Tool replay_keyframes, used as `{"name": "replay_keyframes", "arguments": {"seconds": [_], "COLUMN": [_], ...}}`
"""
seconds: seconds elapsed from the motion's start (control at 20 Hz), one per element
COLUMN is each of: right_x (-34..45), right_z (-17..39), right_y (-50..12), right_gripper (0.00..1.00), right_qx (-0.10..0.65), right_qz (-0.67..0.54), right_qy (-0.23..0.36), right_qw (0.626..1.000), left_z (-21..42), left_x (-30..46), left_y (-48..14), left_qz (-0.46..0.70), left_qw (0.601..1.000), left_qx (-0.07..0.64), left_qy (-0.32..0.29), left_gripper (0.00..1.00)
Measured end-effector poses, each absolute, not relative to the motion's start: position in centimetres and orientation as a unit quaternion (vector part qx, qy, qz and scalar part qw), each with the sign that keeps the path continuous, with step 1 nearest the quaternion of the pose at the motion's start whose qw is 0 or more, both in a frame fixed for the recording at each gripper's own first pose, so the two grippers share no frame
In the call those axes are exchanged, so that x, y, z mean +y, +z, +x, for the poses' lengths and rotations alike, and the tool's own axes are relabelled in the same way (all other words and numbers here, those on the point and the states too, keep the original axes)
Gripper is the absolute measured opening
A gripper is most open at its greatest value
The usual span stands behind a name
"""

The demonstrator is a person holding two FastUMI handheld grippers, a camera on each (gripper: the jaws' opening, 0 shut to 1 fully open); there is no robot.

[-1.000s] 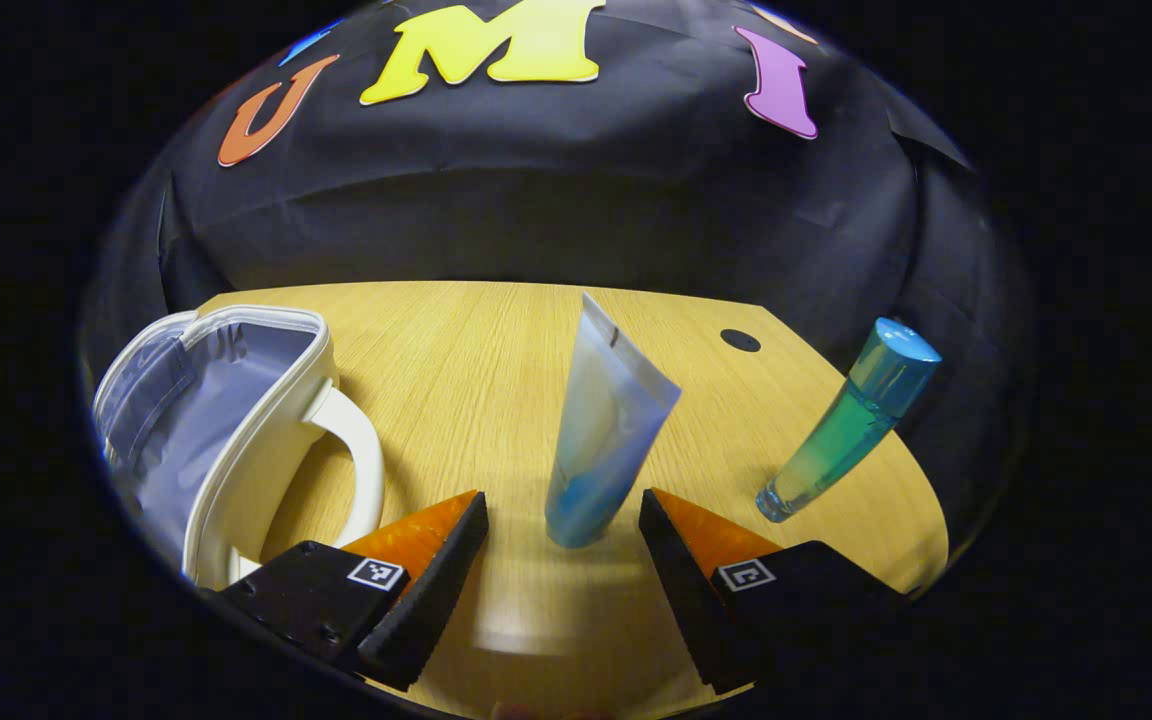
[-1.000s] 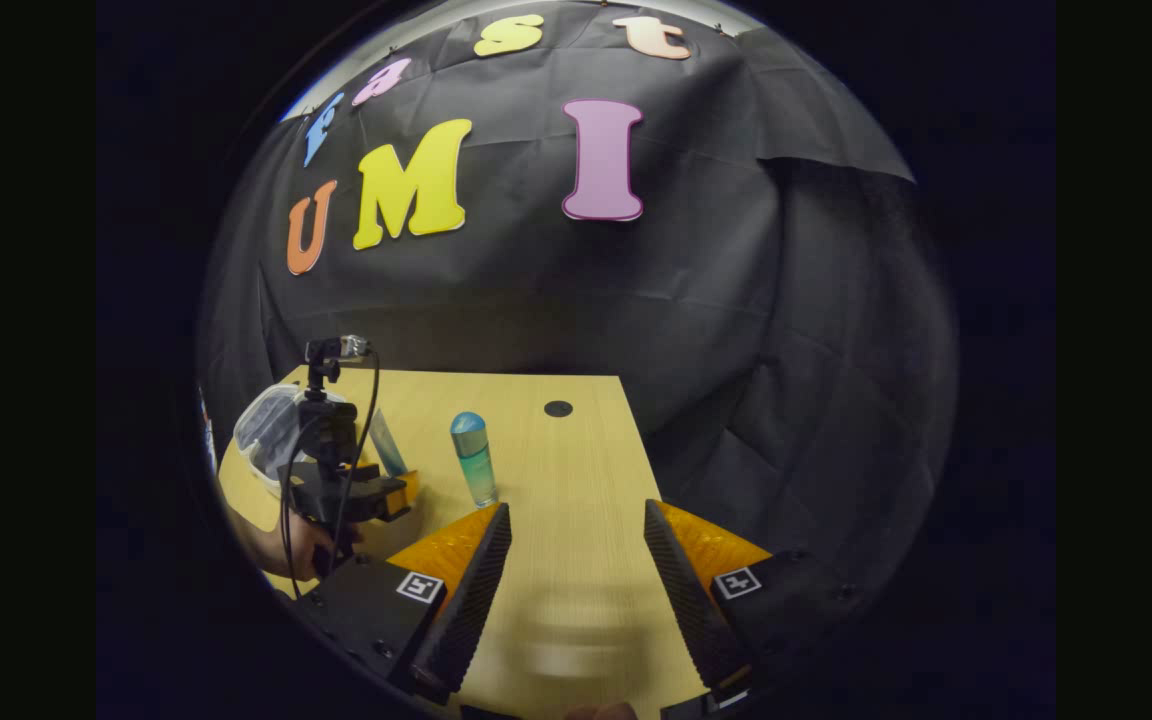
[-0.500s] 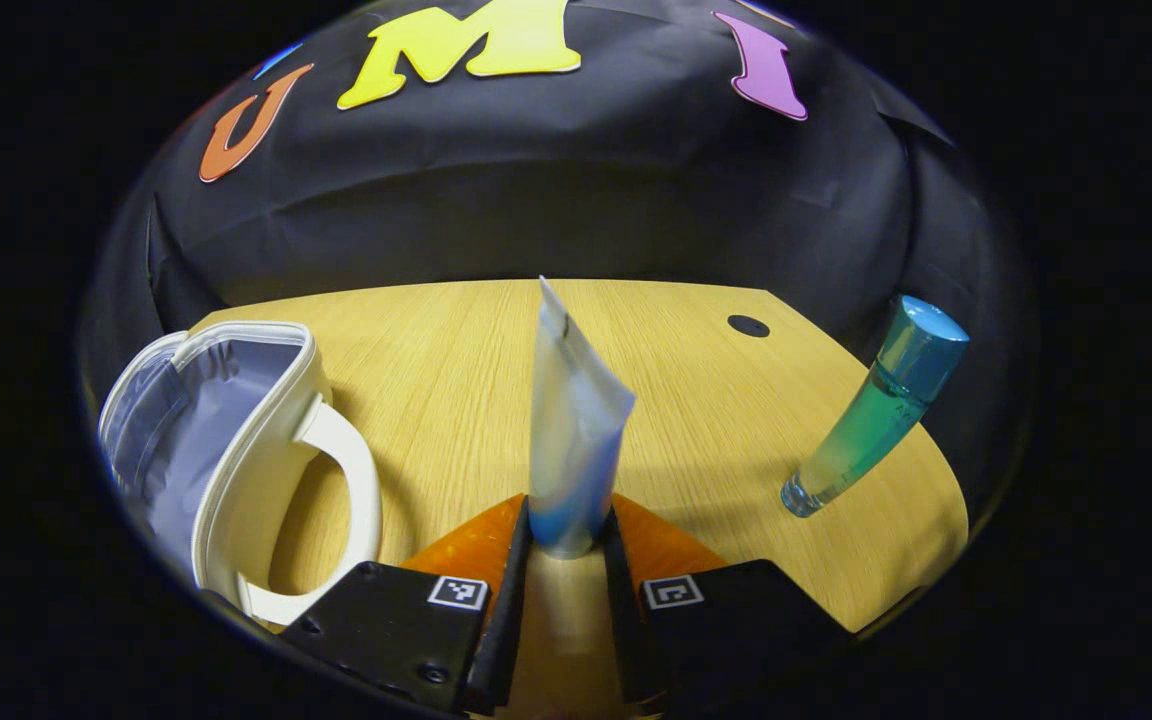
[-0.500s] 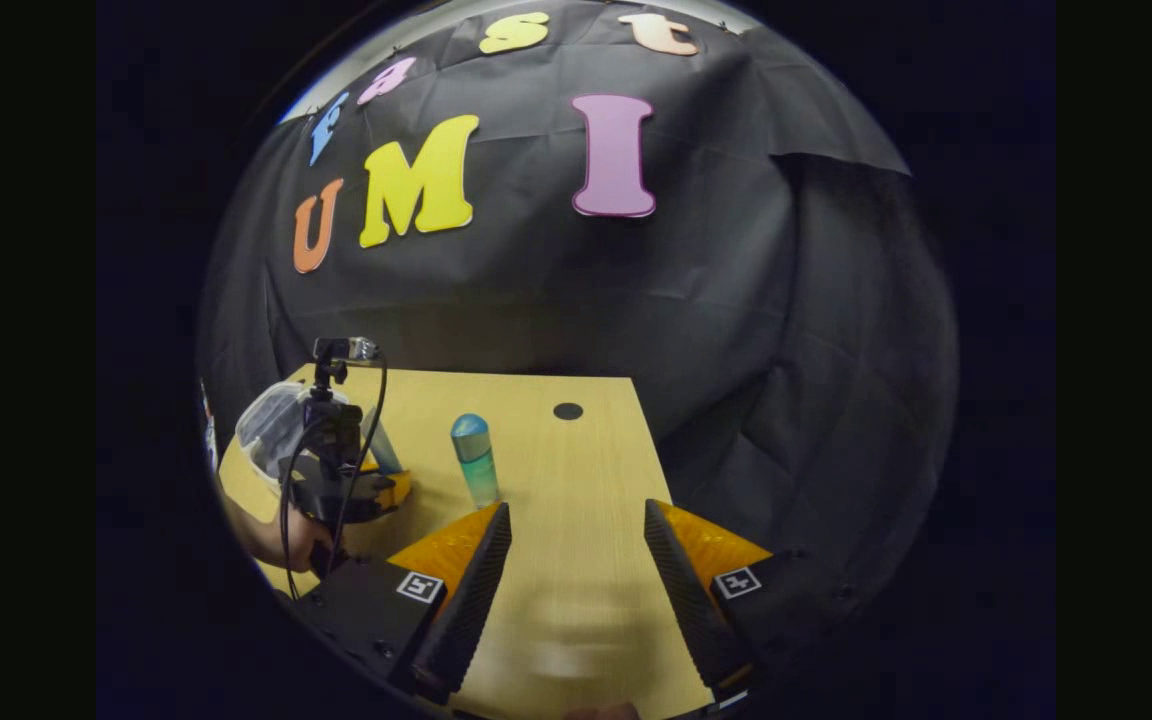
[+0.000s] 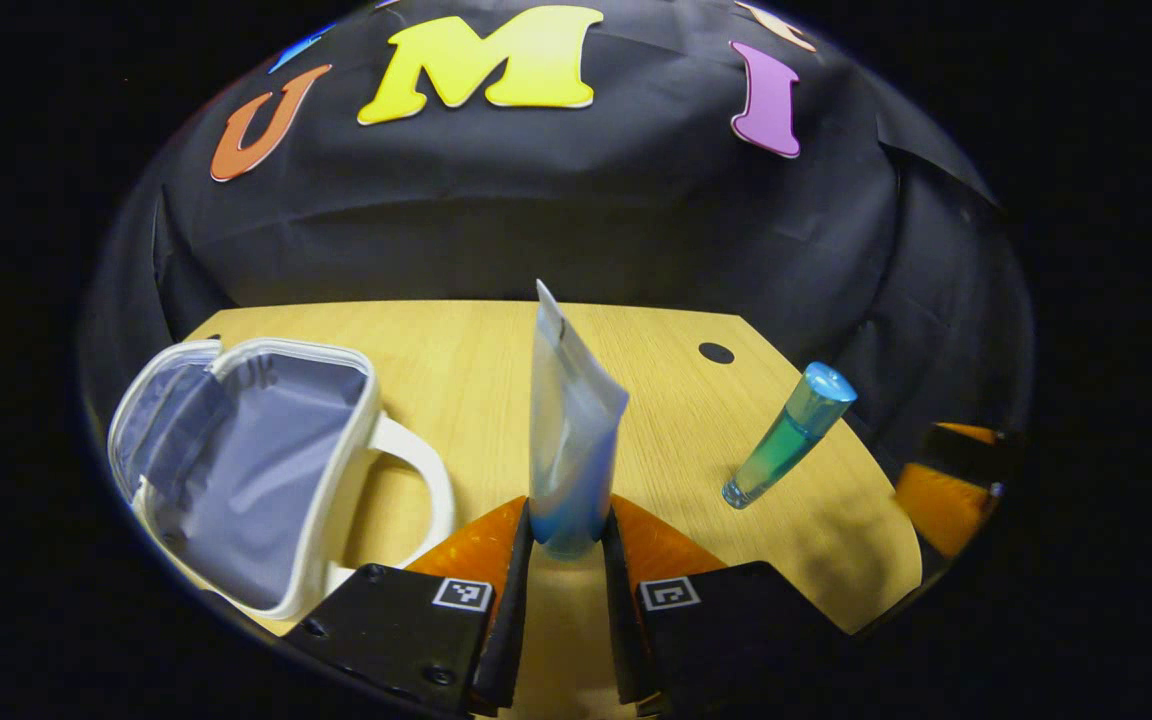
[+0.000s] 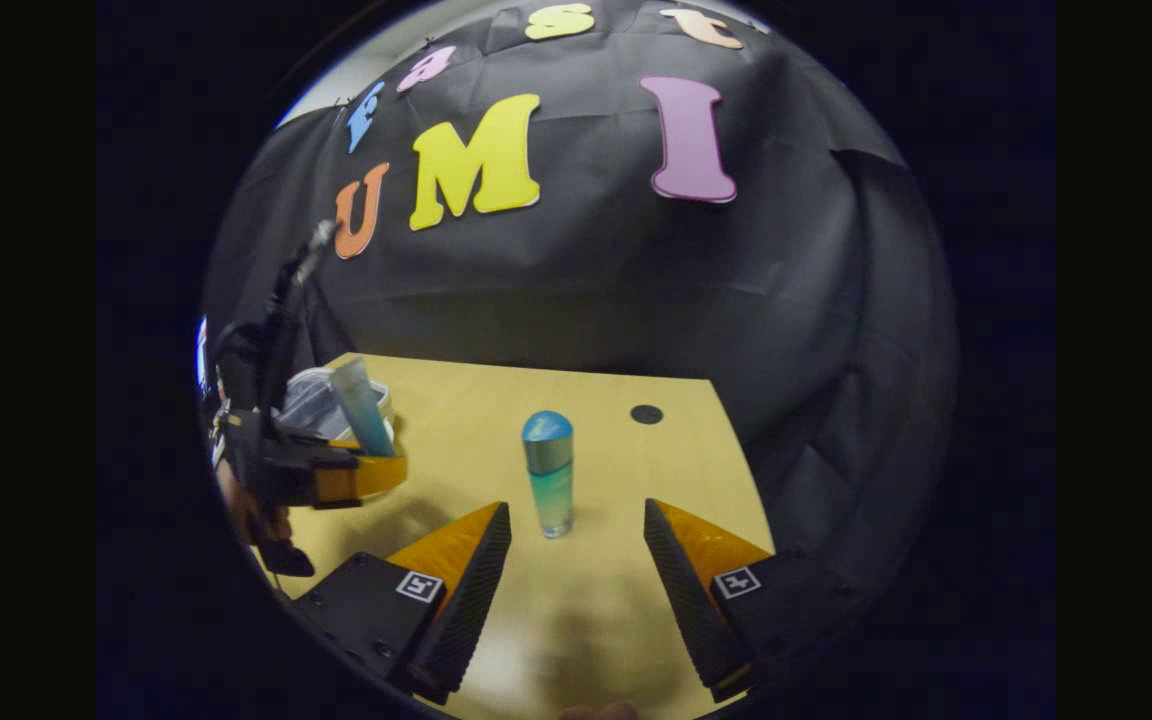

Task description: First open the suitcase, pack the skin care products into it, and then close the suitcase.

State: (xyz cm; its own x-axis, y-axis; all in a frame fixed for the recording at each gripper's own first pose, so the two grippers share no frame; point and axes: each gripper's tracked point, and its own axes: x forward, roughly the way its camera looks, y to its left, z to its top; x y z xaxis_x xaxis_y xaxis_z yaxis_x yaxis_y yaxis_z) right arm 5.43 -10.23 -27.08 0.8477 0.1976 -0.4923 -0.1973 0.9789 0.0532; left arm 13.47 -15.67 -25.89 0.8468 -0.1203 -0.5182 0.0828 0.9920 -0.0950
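**Left gripper holds the tube beside the open case**

In the left gripper view, the case (image 5: 236, 470) lies open at the left of the table (image 5: 456, 350), its pale lining showing and its white handle (image 5: 416, 480) arching toward the middle. Just right of the handle, the left gripper (image 5: 566, 535) has both fingers pressed on the lower end of the tube (image 5: 571, 440), which stands upright between them with its flat crimped end on top. Whether the tube's cap touches the table cannot be told. Farther right the bottle (image 5: 786, 435) stands on the table, well apart from the tube, and near the far edge is a dark round hole (image 5: 715, 352). At the right rim part of the right gripper (image 5: 946, 490) shows.

In the right gripper view, a hand (image 6: 246, 510) at the left holds the left gripper (image 6: 356, 475) above the table (image 6: 616, 600), with the tube (image 6: 361, 405) rising from it in front of the case (image 6: 321, 400). The bottle (image 6: 548, 470) stands upright in the middle, beyond the right gripper (image 6: 576, 550), whose fingers stand wide apart with nothing between them. The hole (image 6: 646, 413) lies behind the bottle to the right.
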Motion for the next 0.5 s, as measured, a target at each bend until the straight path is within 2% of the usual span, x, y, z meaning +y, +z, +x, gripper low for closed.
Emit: {"name": "replay_keyframes", "arguments": {"seconds": [0.45,0.5], "right_x": [-6.9,-6.8], "right_z": [11.7,11.9], "right_y": [-34.0,-34.2], "right_gripper": [0.78,0.69], "right_qx": [0.291,0.291], "right_qz": [0.022,0.024], "right_qy": [0.079,0.076], "right_qw": [0.953,0.953], "left_z": [9.4,9.1], "left_x": [-8.6,-7.5], "left_y": [-21.1,-21.0], "left_qz": [-0.017,-0.016], "left_qw": [0.963,0.963], "left_qx": [0.269,0.269], "left_qy": [-0.021,-0.015], "left_gripper": [0.4,0.4]}}
